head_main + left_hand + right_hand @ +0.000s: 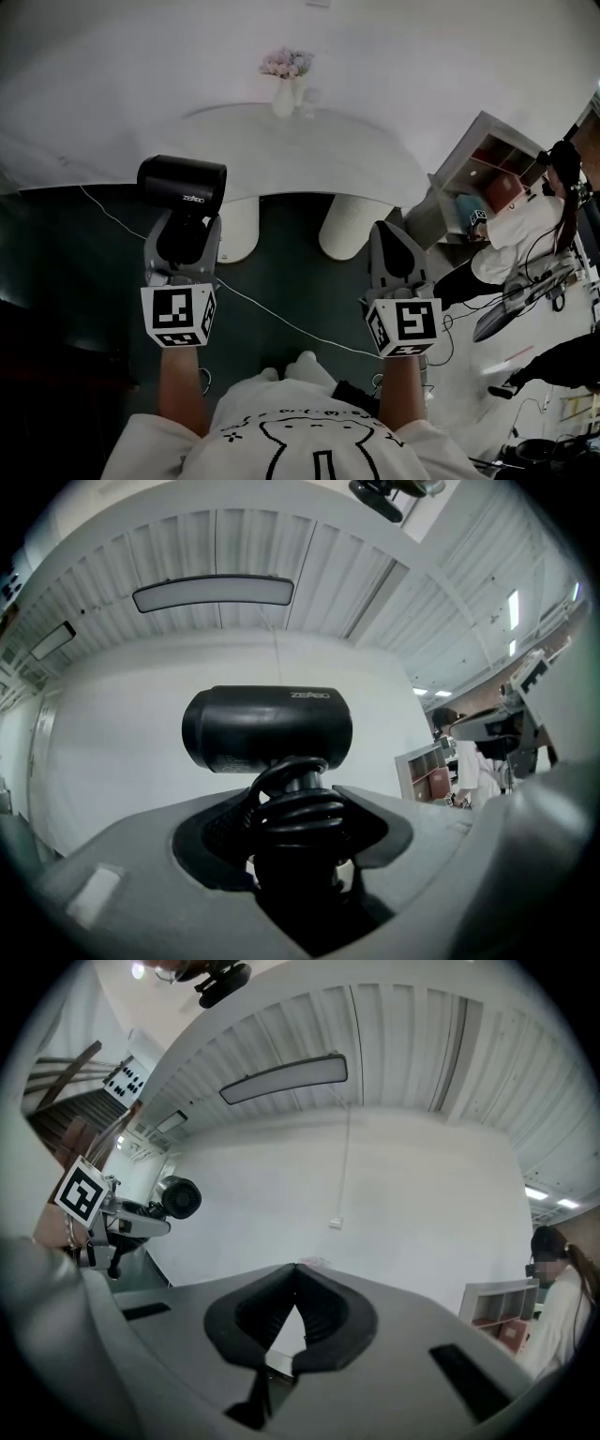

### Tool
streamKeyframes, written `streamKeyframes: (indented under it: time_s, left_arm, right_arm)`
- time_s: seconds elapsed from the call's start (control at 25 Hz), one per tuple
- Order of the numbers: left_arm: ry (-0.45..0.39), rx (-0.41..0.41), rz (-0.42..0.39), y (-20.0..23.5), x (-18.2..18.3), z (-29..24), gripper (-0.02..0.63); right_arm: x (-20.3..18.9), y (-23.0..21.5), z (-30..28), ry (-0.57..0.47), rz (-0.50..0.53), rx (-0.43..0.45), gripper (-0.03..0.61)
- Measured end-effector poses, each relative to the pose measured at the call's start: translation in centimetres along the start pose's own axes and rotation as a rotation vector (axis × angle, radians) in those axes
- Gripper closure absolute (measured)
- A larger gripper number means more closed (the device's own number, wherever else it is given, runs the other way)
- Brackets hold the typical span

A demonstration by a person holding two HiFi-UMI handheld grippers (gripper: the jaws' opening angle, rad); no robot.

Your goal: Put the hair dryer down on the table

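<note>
A black hair dryer (183, 186) hangs in the air in front of the white round table (319, 155), its barrel lying crosswise. My left gripper (185, 228) is shut on its handle. In the left gripper view the barrel (267, 726) sits above the jaws and the cord-wrapped handle (298, 810) is clamped between the dark pads. My right gripper (390, 234) is held level to the right, shut, with nothing in it; in the right gripper view its tips (295, 1269) touch. That view also shows the hair dryer (178, 1197) at far left.
A white vase of flowers (286, 80) stands at the table's far edge. Two thick white table legs (344, 227) rise from the dark floor. A white cable (281, 319) runs across the floor. A white shelf unit (483, 164) and a person (525, 225) are at the right.
</note>
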State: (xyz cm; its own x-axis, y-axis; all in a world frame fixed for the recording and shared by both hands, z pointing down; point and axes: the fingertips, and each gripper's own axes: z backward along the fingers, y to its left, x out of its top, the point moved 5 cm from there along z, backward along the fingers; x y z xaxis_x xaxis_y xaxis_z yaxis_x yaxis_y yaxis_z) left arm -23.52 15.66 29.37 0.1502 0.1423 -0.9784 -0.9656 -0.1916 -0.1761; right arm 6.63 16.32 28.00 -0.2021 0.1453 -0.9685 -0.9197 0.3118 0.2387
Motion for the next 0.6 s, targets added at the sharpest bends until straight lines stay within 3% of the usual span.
streamKeyframes:
  time_s: [0.32, 0.6]
  left_arm:
    - [0.007, 0.007, -0.010, 0.9, -1.5, -4.5, 0.359]
    - [-0.001, 0.034, 0.017, 1.3, -2.3, -11.5, 0.359]
  right_arm:
    - [-2.1, -1.1, -5.4, 0.016, -0.008, 0.010, 0.578]
    - [-3.5, -4.5, -12.4, 0.004, -0.011, 0.034, 0.578]
